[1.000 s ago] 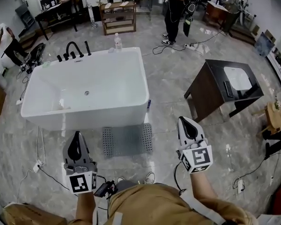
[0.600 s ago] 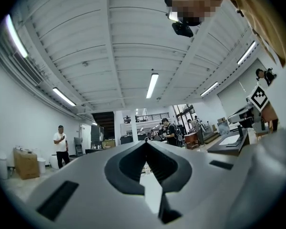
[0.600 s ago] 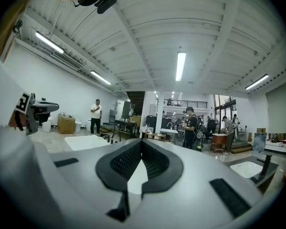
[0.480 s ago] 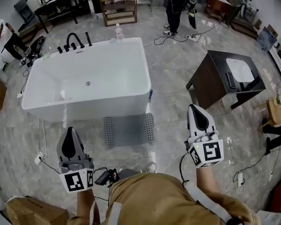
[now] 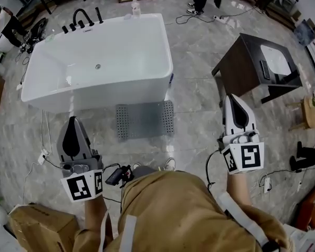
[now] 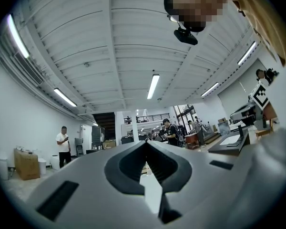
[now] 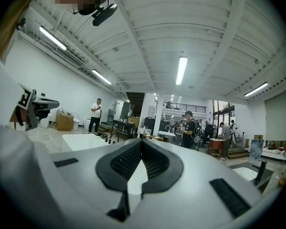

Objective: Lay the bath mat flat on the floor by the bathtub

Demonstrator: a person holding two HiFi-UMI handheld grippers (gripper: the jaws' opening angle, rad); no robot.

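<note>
- The left tool [image 5: 71, 125], white with dark pads, hangs closed and empty over the grey marble floor [image 5: 194, 51].
- The white rectangular bathtub [image 5: 105, 94] stands beyond it.
- The grey perforated bath mat [image 5: 145, 119] lies flat on the floor, just beside the bathtub's near wall, between the two tools.
- The right tool [image 5: 234, 101] is closed and empty too, near a dark wooden cabinet [image 5: 239, 70].
</note>
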